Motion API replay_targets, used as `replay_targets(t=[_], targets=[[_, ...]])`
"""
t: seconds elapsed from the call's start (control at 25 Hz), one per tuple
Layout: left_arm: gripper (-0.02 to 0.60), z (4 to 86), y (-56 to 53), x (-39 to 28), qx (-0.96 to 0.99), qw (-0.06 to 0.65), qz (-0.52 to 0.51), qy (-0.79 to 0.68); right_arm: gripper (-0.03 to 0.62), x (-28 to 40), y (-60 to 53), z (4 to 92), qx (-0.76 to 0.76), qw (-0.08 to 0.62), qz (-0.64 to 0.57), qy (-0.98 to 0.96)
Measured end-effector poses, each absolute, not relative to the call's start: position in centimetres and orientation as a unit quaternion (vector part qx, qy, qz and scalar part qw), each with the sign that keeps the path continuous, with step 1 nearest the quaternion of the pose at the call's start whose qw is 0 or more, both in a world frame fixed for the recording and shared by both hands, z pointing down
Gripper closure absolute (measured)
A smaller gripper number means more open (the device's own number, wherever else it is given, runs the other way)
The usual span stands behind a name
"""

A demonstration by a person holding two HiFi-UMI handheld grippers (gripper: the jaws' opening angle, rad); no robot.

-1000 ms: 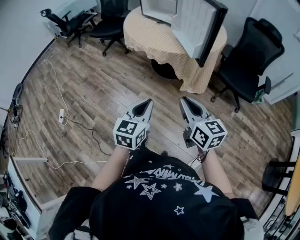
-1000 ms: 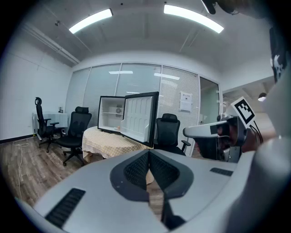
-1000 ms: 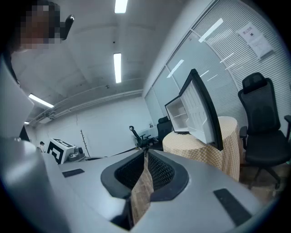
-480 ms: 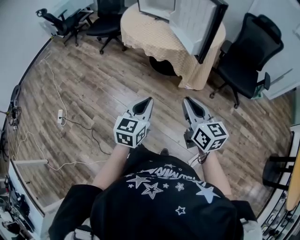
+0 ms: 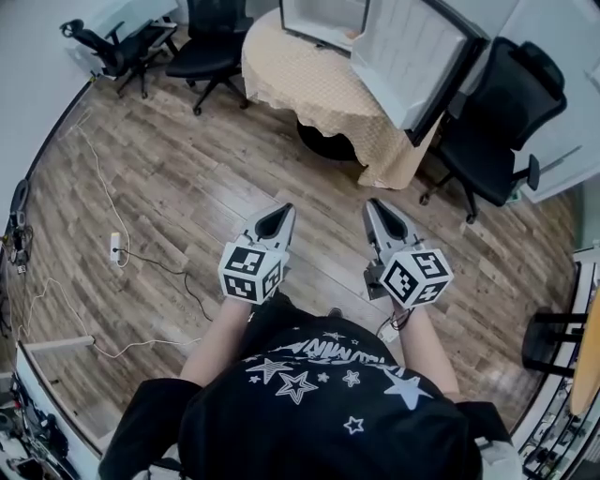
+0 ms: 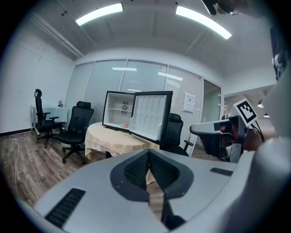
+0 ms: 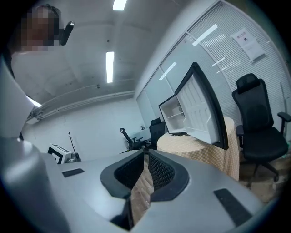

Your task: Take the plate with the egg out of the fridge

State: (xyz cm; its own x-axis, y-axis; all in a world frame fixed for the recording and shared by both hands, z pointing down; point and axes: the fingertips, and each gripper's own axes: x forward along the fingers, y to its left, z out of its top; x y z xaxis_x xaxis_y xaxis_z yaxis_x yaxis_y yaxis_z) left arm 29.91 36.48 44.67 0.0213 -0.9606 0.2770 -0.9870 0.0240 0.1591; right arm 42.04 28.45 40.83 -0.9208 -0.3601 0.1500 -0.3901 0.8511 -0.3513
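Two empty units, left gripper (image 5: 280,212) and right gripper (image 5: 375,207), fingers (image 6: 136,171) together, face the open mini fridge (image 5: 323,21).

The head view's top edge is cutting off the small white fridge (image 5: 323,21) standing on the round table draped in beige checked cloth (image 5: 309,80). In the right gripper view its open white door (image 7: 200,109) is covering most of its inside. In the left gripper view a small pale thing (image 6: 124,124) on its lower shelf is showing too small to identify.
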Motion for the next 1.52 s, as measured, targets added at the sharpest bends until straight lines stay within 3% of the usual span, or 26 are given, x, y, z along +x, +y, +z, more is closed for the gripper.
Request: replay_targets(t=[0.6, 1.2, 1.52], targets=[[0.575, 45.0, 35.1, 13.3, 0.71, 0.165, 0.029, -0.684, 0.548, 25.2, 26.3, 41.2, 0.226, 0.054, 0.188, -0.954], [0.575, 47.3, 31.6, 7.0, 0.726, 0.183, 0.034, -0.662, 0.548, 22.7, 23.5, 44.3, 0.275, 0.084, 0.202, -0.936], [0.575, 46.8, 26.4, 2.9, 0.7, 0.183, 0.045, -0.689, 0.548, 16.7, 15.3, 44.5, 0.245, 0.063, 0.216, -0.943]])
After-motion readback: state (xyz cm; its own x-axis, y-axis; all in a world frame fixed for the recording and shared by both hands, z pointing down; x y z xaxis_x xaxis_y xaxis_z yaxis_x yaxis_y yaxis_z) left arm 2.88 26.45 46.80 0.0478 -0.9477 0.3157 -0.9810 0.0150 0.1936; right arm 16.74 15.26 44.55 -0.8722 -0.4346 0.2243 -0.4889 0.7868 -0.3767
